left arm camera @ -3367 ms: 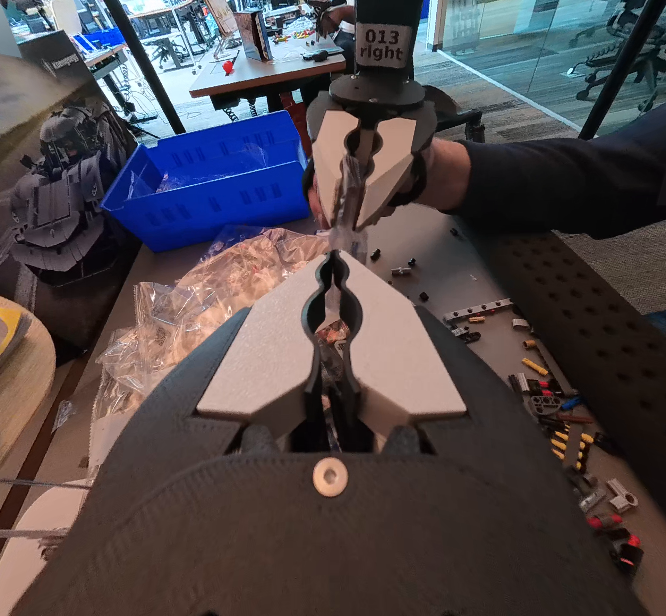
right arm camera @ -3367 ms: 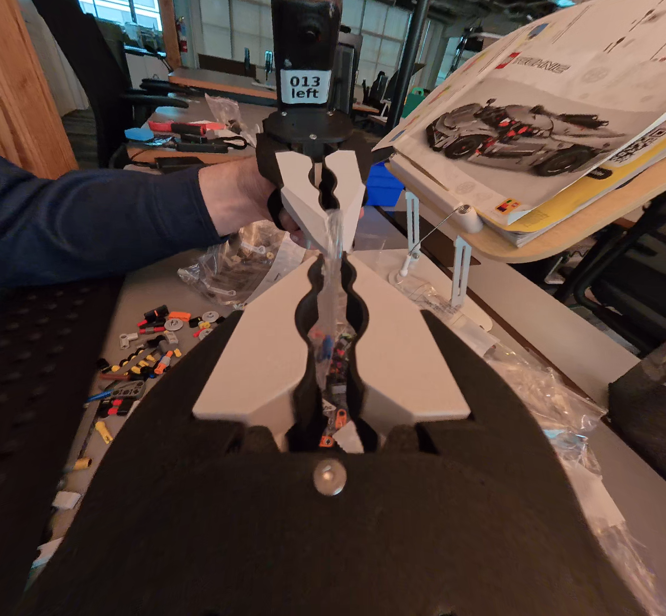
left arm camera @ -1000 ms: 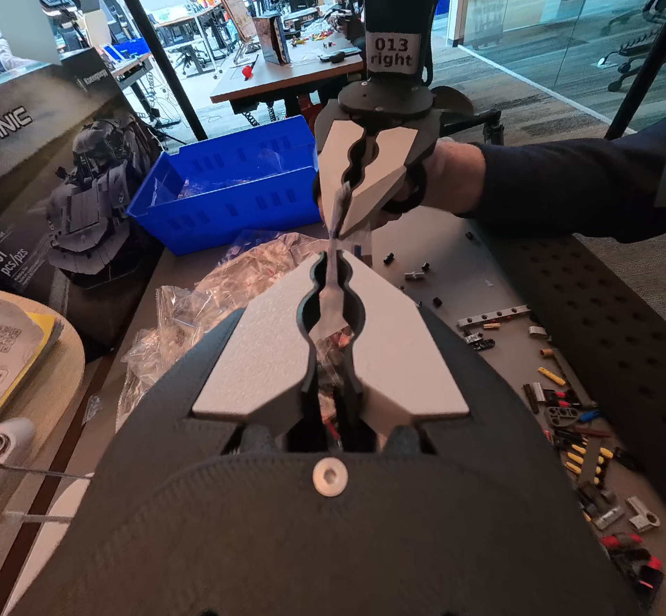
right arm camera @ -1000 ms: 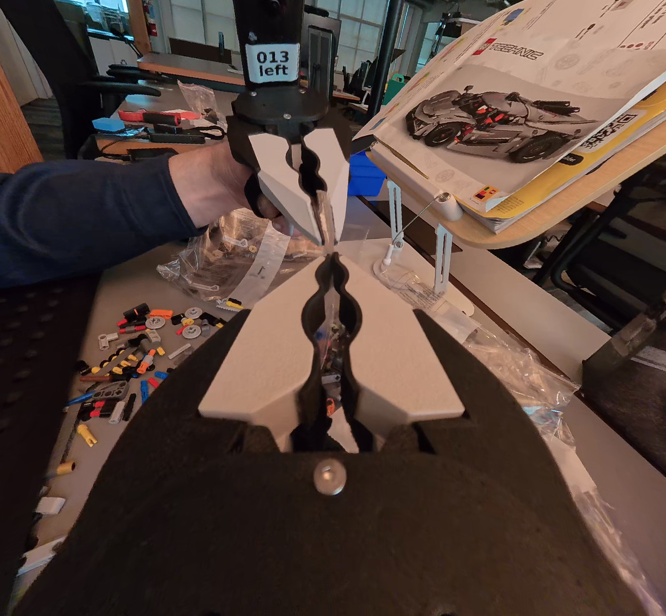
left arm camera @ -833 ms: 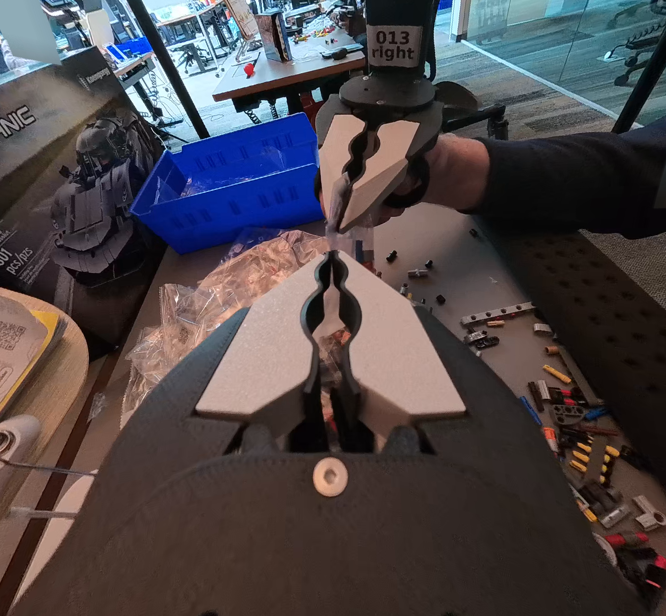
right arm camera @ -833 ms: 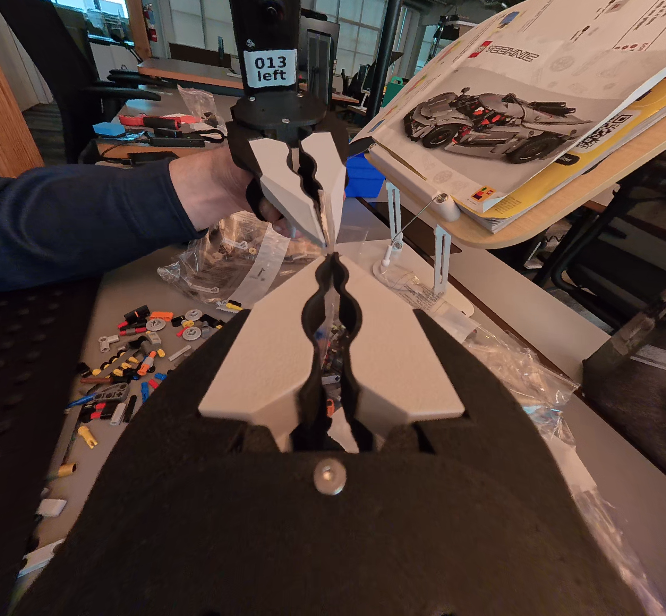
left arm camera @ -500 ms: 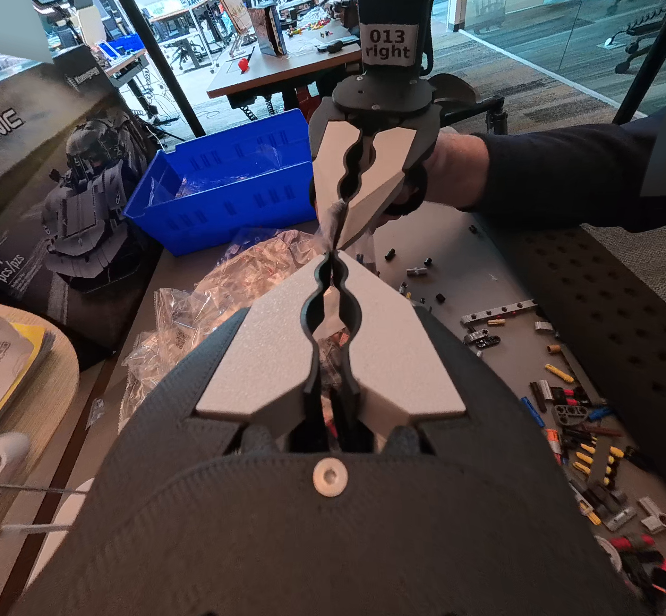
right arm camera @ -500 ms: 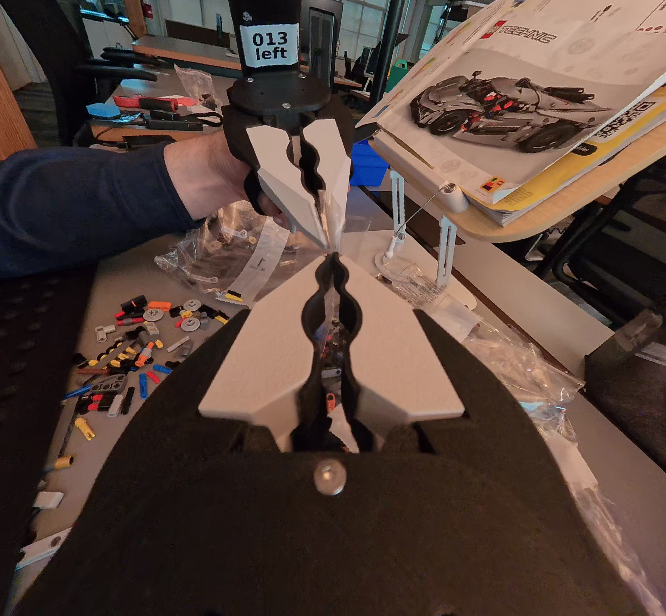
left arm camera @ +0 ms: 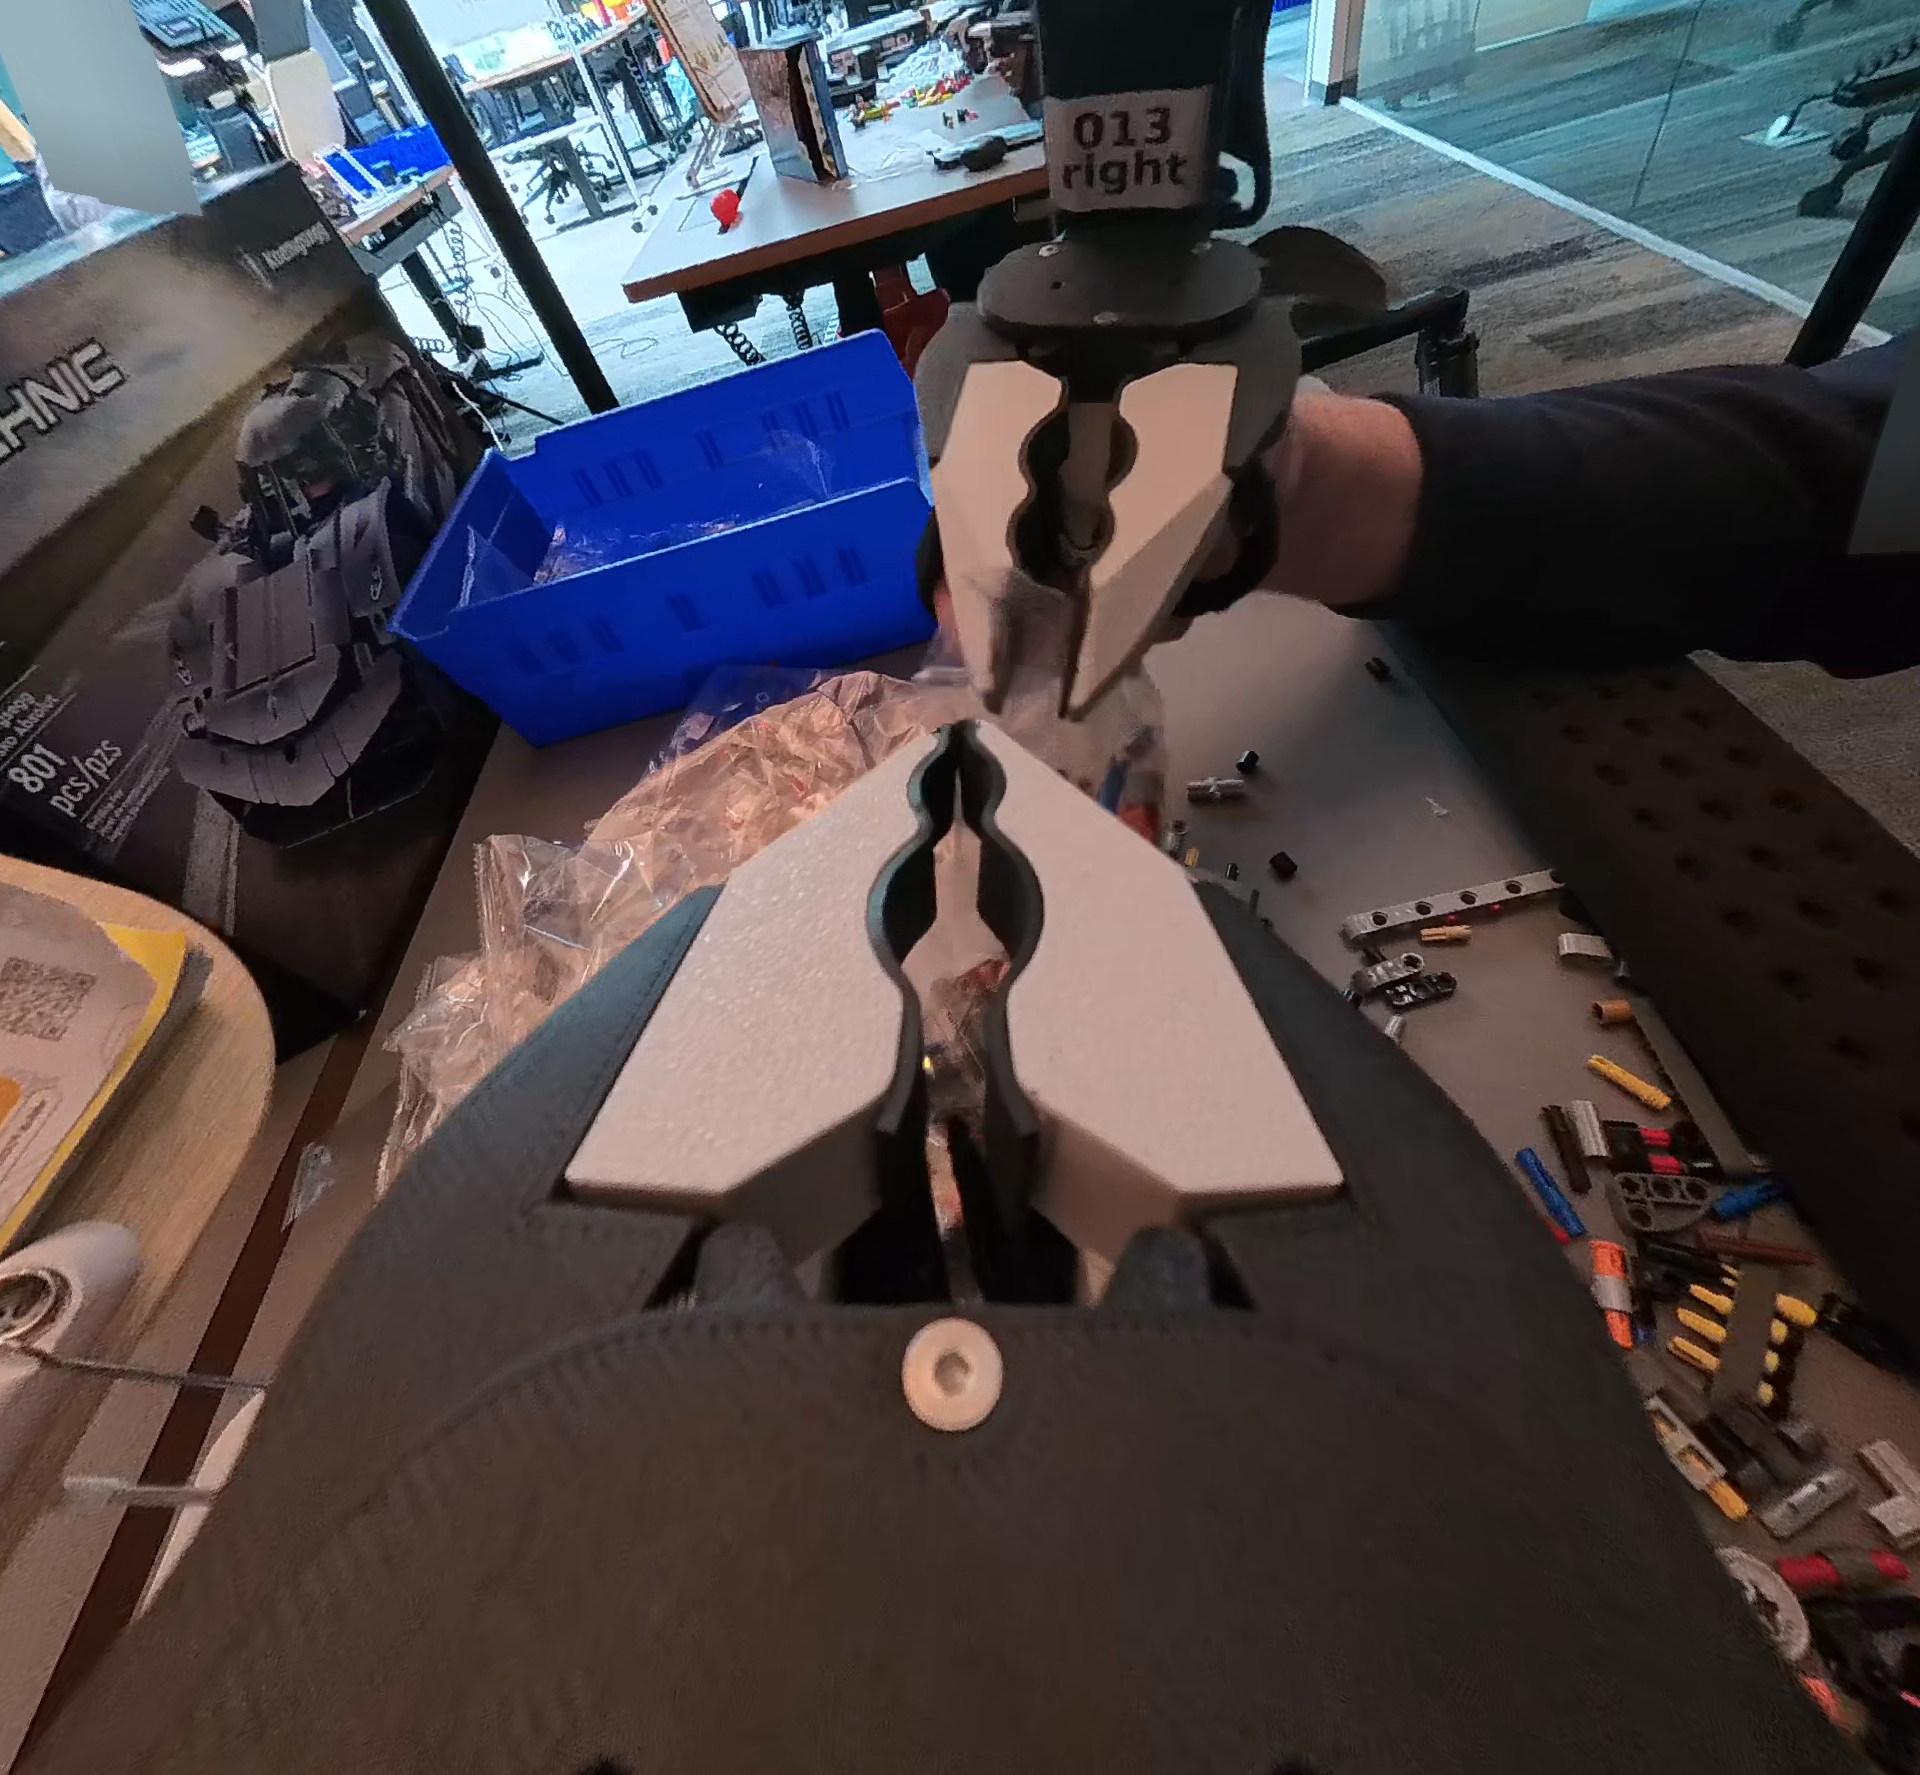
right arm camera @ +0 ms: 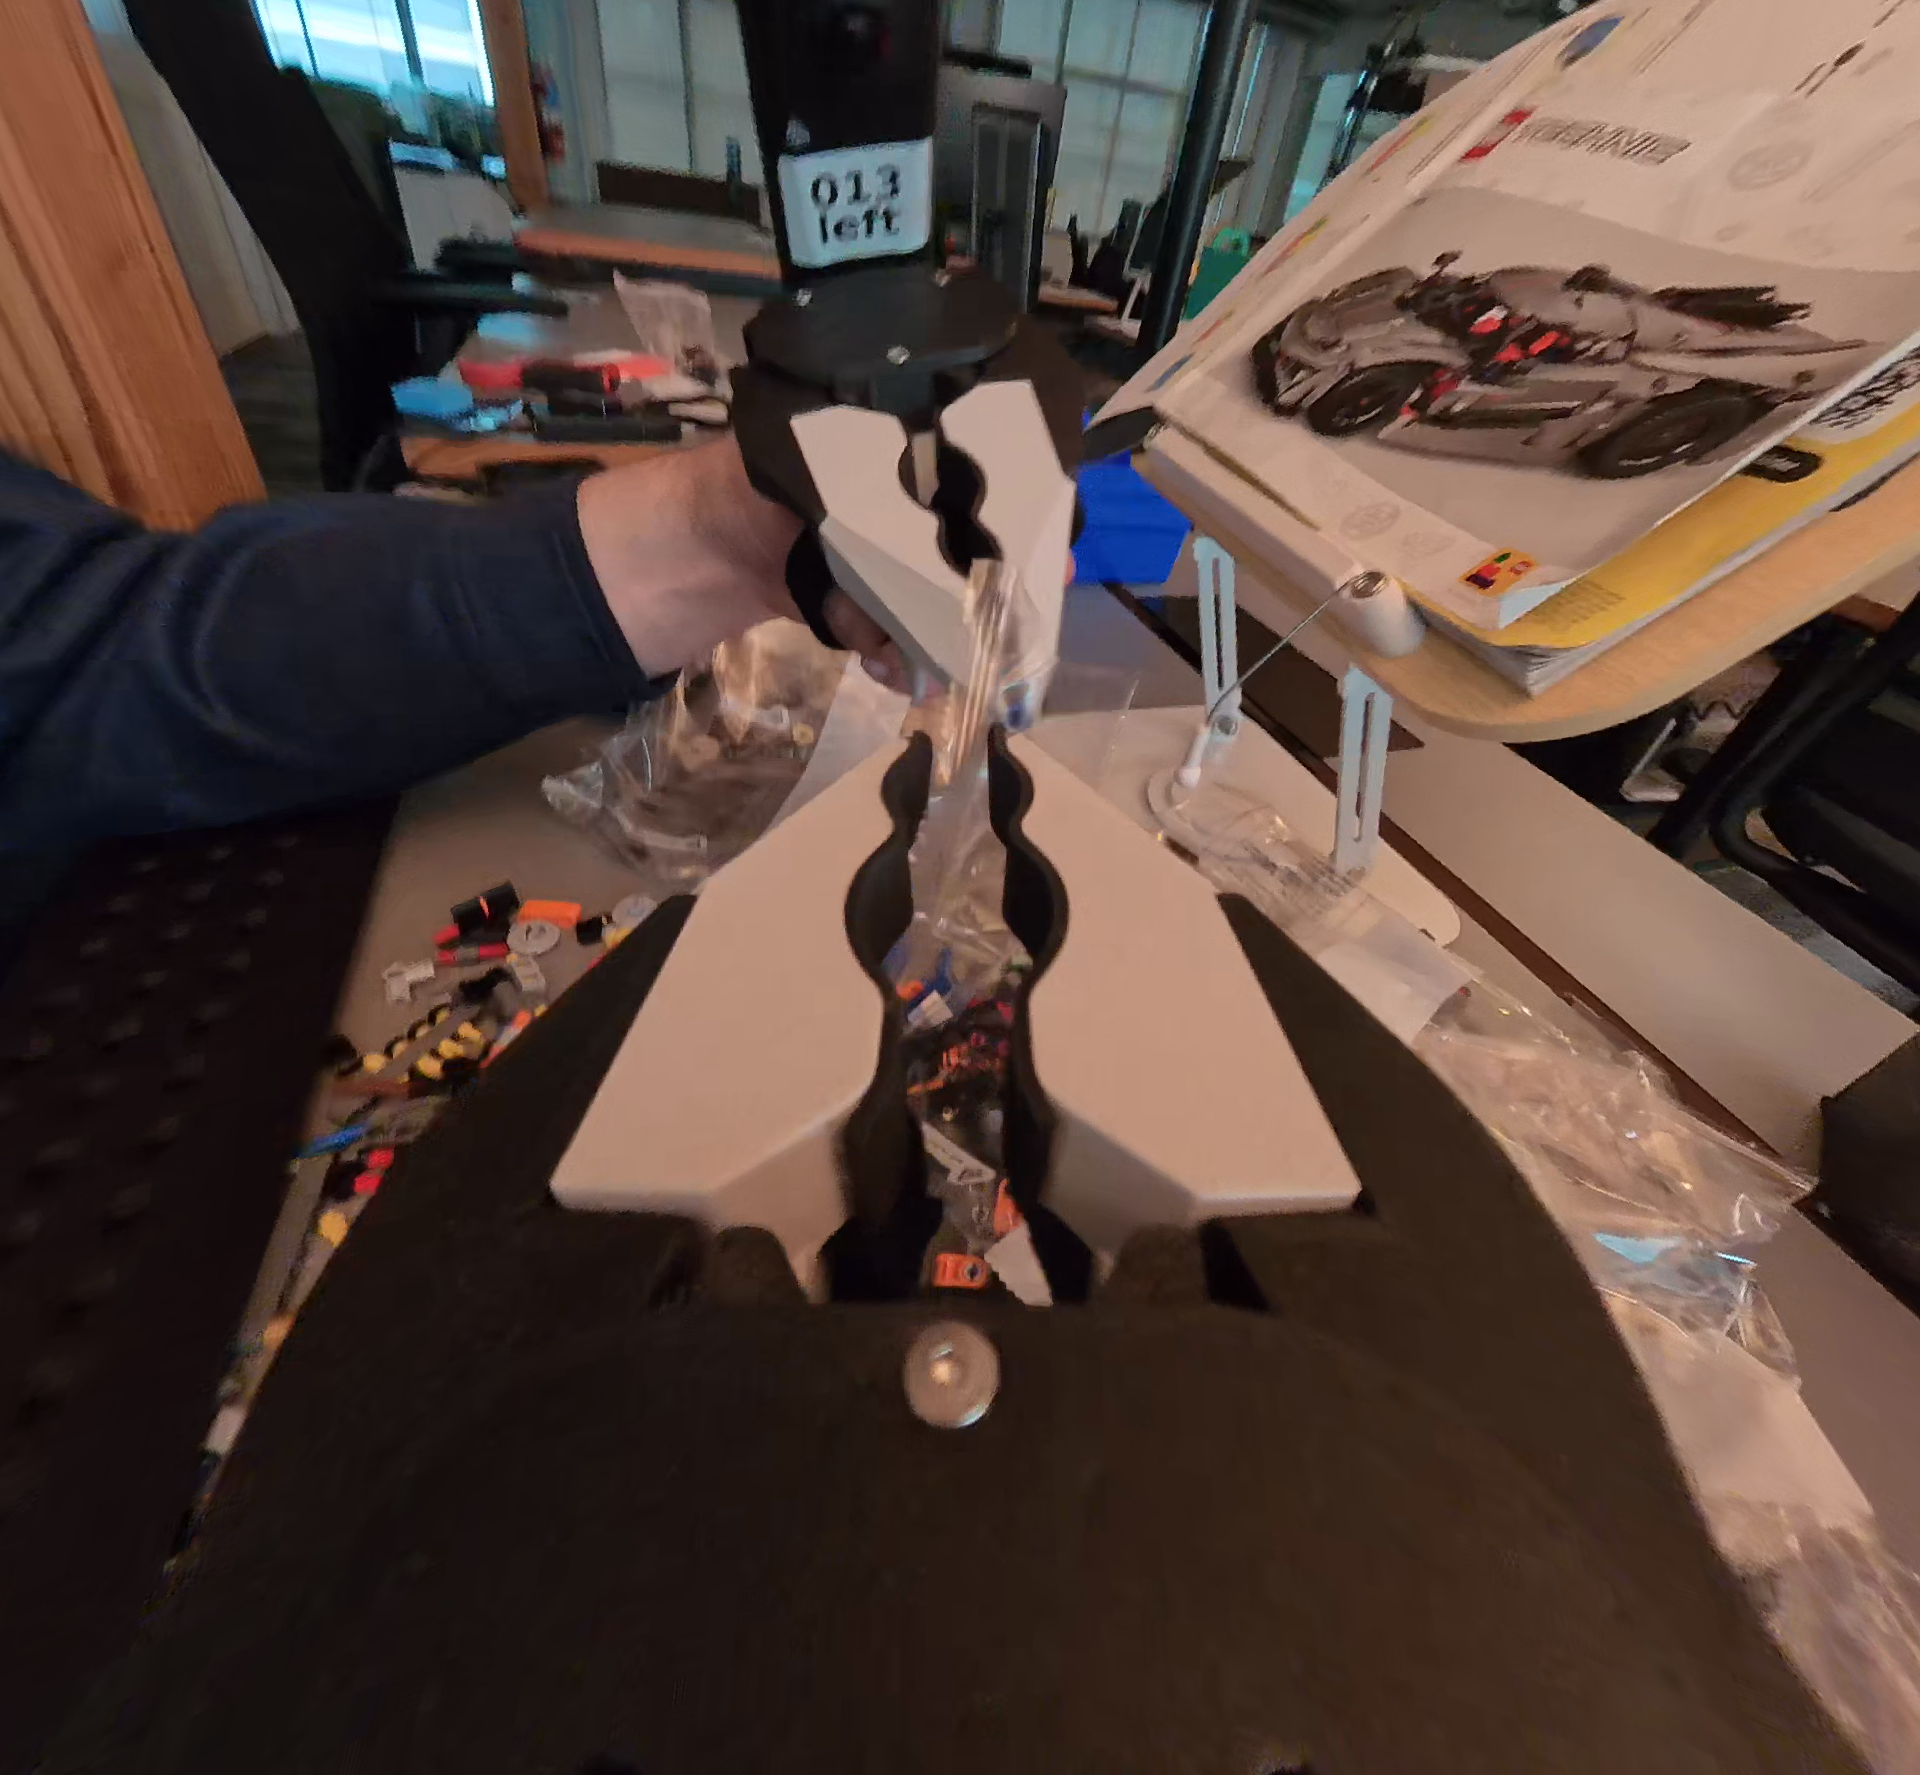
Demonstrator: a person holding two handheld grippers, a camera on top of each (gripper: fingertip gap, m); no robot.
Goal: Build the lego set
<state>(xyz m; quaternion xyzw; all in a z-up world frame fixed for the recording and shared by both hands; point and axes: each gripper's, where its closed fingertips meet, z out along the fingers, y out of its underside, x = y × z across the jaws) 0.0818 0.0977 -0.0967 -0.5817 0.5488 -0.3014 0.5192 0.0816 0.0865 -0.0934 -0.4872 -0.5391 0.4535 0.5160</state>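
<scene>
Pinching the clear bag [right arm camera: 961,832], my left gripper [left arm camera: 958,738] stays pressed together; my right gripper [right arm camera: 951,738] stands slightly spread, directly opposite.

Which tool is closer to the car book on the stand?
Left. The left tool sits right beside the booklet; the right tool faces it from farther away, though their tips nearly meet.

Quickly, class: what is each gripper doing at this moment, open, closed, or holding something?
Left gripper: closed on the clear plastic bag of small parts.
Right gripper: slightly open, with the same bag running between its fingers.
</scene>
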